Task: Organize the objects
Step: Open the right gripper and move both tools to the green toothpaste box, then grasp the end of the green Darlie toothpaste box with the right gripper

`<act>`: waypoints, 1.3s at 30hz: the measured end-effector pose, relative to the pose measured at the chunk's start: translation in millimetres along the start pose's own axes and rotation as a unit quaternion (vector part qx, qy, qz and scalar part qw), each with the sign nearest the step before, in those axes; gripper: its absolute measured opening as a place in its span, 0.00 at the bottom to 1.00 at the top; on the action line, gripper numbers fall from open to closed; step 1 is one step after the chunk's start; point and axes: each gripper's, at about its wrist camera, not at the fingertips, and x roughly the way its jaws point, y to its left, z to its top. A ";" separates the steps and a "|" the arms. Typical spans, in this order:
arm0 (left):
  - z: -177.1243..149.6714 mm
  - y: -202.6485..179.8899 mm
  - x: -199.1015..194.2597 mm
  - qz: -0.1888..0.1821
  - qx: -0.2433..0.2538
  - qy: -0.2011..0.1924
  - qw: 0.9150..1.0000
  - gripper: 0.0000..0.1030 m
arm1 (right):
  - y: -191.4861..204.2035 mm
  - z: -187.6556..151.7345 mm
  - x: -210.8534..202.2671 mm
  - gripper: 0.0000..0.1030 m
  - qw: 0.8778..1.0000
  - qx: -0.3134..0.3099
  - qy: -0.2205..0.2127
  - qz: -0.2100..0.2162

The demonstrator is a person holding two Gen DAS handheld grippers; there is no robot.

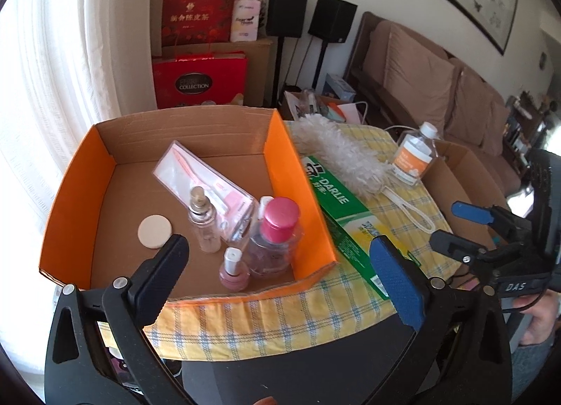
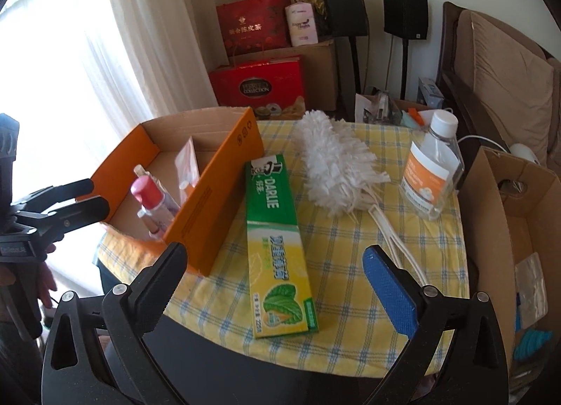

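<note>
An orange cardboard box [image 1: 280,145] [image 2: 214,177] on the yellow checked table holds a pink-capped bottle [image 1: 277,236], a nail polish bottle [image 1: 233,270], a glass spray bottle [image 1: 203,219], a round pad [image 1: 155,231] and a pink packet [image 1: 196,170]. A green Darlie toothpaste box [image 2: 277,247], a white duster [image 2: 333,166] and a clear orange-label bottle [image 2: 431,166] lie to its right. My left gripper [image 1: 277,275] is open and empty over the box's near edge. My right gripper [image 2: 273,282] is open and empty above the toothpaste box's near end.
A second brown cardboard box [image 2: 498,215] stands off the table's right edge with a plastic bag and a blue item inside. Behind are red gift boxes [image 2: 259,82], two black speakers [image 2: 405,12], a brown sofa [image 1: 438,82] and a curtained window on the left.
</note>
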 end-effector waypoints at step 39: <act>-64.9 -25.8 19.5 -0.064 -0.010 0.034 0.997 1.00 | -19.2 -73.6 34.0 0.59 0.999 -0.025 0.044 0.016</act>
